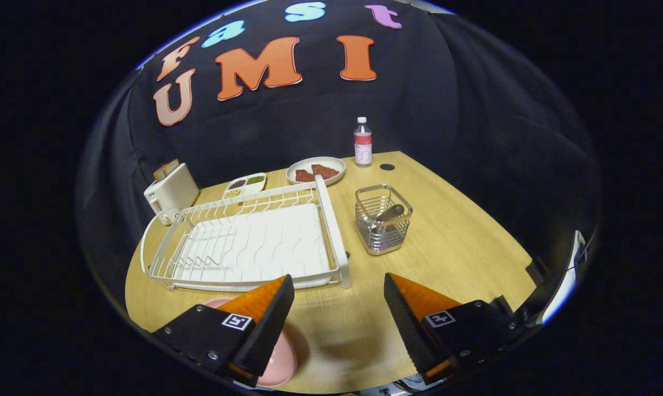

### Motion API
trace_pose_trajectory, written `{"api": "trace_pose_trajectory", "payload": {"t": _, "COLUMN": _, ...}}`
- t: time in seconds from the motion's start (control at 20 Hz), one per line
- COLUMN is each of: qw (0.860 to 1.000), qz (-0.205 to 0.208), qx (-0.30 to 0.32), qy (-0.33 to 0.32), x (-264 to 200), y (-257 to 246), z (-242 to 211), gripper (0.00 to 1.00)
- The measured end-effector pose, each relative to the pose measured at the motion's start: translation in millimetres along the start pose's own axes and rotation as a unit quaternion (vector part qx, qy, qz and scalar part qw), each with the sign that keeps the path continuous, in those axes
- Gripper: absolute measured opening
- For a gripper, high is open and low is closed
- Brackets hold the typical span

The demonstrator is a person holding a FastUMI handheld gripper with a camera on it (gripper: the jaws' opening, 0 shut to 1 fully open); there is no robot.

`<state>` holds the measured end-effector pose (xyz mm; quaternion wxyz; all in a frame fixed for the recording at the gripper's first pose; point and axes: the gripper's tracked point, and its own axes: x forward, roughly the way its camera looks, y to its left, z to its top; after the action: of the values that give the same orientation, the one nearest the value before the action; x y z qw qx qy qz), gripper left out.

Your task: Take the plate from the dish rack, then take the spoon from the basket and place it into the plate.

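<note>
The gripper (340,289) has its two orange fingers wide apart and they hold nothing; bare wooden table (463,247) shows between them. The pink plate (279,357) lies flat on the table, partly under the left finger (263,305), so most of it is hidden and I see only its rim on both sides of that finger. Just ahead of the left finger stands the white dish rack (243,242), which has no dishes in it; its long side runs across, from the left toward the middle. Beyond the gap between the fingers, a little to the right, is the wire basket (384,220). The spoon (389,213) is inside it, leaning; its dark handle end points up and to the right, toward the far corner of the basket, and its lower part is hidden among the wires. Farther away I see a toaster (171,190), a divided tray (245,185), a plate with food (316,170) and a bottle (363,142).
</note>
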<state>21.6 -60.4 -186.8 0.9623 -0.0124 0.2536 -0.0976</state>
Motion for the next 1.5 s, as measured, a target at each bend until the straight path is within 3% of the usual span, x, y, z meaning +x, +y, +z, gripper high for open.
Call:
{"api": "trace_pose_trajectory", "payload": {"t": 0.35, "qw": 0.995, "qz": -0.041, "qx": -0.023, "qy": -0.089, "x": 30, "y": -41, "z": 70, "gripper": 0.98}}
{"api": "trace_pose_trajectory", "payload": {"t": 0.65, "qw": 0.991, "qz": -0.039, "qx": -0.064, "qy": -0.115, "x": 71, "y": -49, "z": 77, "gripper": 0.89}}
{"api": "trace_pose_trajectory", "payload": {"t": 0.85, "qw": 0.993, "qz": -0.023, "qx": -0.052, "qy": -0.101, "x": 93, "y": -51, "z": 64, "gripper": 0.69}}
{"api": "trace_pose_trajectory", "payload": {"t": 1.0, "qw": 0.994, "qz": -0.008, "qx": -0.045, "qy": -0.103, "x": 99, "y": -49, "z": 61, "gripper": 0.42}}
{"api": "trace_pose_trajectory", "payload": {"t": 1.2, "qw": 0.994, "qz": 0.012, "qx": -0.045, "qy": -0.100, "x": 105, "y": -44, "z": 58, "gripper": 0.17}}
{"api": "trace_pose_trajectory", "payload": {"t": 1.5, "qw": 0.992, "qz": 0.026, "qx": -0.049, "qy": -0.110, "x": 100, "y": -39, "z": 63, "gripper": 0.06}}
